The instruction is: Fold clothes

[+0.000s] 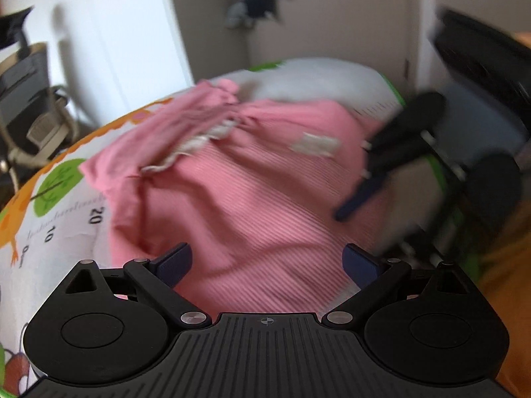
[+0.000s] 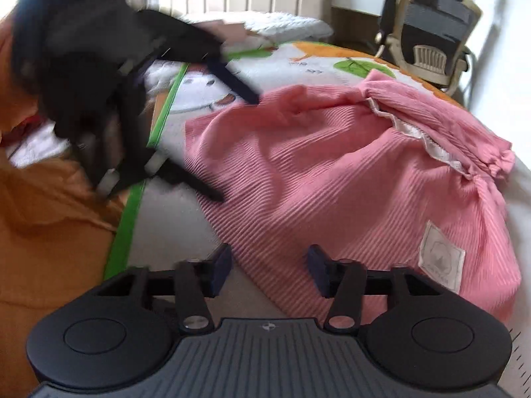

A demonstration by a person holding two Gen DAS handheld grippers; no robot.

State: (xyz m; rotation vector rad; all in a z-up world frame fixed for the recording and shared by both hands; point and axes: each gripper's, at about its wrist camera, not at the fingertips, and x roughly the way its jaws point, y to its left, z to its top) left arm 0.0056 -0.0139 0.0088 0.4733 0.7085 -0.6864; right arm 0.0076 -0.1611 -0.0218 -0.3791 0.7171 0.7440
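Your left claw hangs spread wide over the pink ribbed garment, nothing between its dark blue pads. The cloth lies directly ahead of and beneath that claw, rumpled rather than flat, with a white lace-edged hem showing further out and to the left of the fingers. A small pale label sits on the fabric ahead and to the right.

Your right claw is parted too, though less widely, and holds nothing — its fingers straddle the near edge of the same garment, which spreads ahead and off to the right. The label lies just right of the right-hand finger, and the lace hem runs along the far right side.

Each camera catches the other claw: from the left wrist view your right claw appears ahead and to the right, blurred, its tip down on the pink cloth; from the right wrist view your left claw appears ahead and to the left, blurred, both fingers reaching the garment's far edge.

The garment rests on a cartoon-printed mat with a green border. Orange cloth fills the space left of the right claw — whether it is your sleeve or other fabric, you cannot tell. An office chair stands beyond the mat.
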